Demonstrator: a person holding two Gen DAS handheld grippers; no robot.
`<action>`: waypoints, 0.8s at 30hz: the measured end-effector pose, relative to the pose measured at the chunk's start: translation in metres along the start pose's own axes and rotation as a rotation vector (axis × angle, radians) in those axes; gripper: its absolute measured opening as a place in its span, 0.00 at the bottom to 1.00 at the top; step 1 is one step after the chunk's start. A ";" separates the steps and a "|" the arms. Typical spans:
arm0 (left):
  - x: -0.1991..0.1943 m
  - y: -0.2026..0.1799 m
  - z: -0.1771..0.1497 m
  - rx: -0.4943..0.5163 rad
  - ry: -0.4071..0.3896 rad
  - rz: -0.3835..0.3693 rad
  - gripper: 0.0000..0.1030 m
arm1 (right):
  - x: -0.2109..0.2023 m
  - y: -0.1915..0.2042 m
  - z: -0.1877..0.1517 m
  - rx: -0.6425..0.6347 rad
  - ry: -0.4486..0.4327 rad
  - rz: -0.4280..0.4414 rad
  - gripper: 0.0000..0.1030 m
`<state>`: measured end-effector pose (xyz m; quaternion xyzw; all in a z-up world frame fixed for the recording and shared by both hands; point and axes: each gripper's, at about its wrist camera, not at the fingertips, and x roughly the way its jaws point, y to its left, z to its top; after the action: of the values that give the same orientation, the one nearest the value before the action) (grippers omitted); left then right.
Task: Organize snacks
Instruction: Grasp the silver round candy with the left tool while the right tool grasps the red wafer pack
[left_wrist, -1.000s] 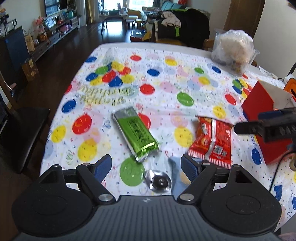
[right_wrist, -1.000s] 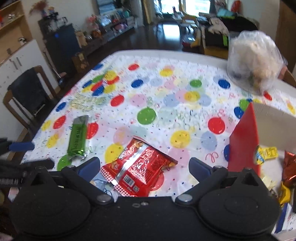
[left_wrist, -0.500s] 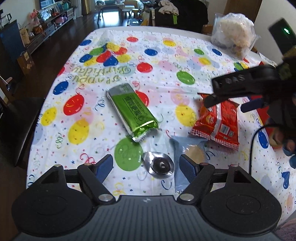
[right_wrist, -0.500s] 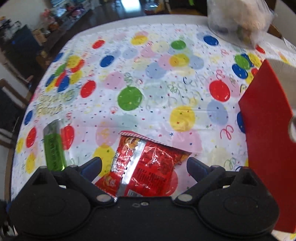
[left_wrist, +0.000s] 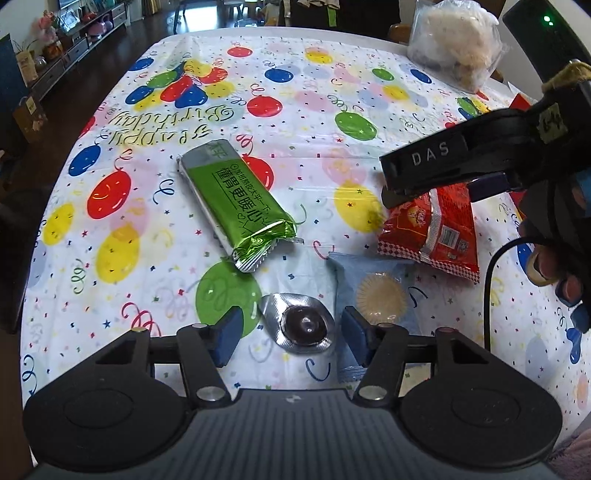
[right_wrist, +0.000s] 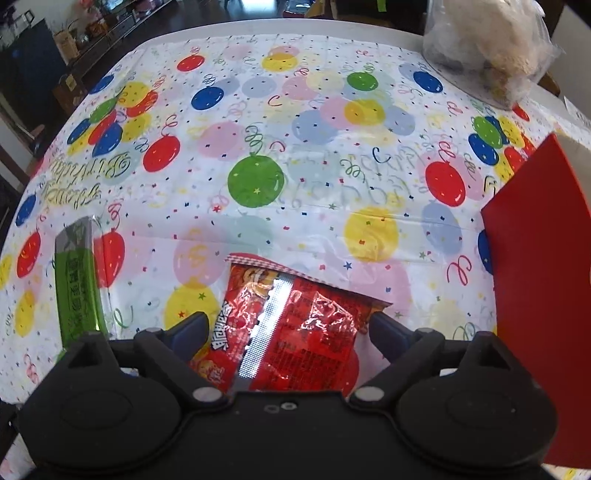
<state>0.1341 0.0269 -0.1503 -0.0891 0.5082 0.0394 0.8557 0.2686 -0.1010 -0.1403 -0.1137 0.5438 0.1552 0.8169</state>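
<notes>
right gripper (right_wrist: 286, 328) | fingers wide apart, holding nothing, straddling red snack bag (right_wrist: 291, 325) on counter (right_wrist: 314, 206) | bag's long axis runs near-to-far between them | red box (right_wrist: 543, 258) right | left gripper (left_wrist: 291, 336) spread, empty, around foil cup (left_wrist: 301, 326)

Red snack packet (right_wrist: 288, 325) flat, green bar (left_wrist: 236, 203) flat, well apart

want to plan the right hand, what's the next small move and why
Probably close the right tool on the red snack packet. Its fingers stand open on either side of the packet, which lies flat on the balloon tablecloth. The red box beside it looks like where it would go next.
</notes>
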 end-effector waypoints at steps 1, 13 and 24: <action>0.000 -0.001 0.001 0.004 -0.002 0.001 0.56 | 0.000 0.000 0.000 -0.008 0.001 -0.005 0.90; 0.000 -0.005 0.001 0.032 -0.011 0.000 0.35 | -0.001 -0.008 -0.009 -0.030 0.035 0.043 0.72; -0.005 0.023 0.000 -0.115 -0.002 -0.003 0.32 | -0.023 -0.019 -0.019 -0.053 -0.003 0.122 0.71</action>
<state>0.1281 0.0497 -0.1479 -0.1387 0.5043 0.0675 0.8496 0.2515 -0.1284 -0.1261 -0.1017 0.5441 0.2194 0.8034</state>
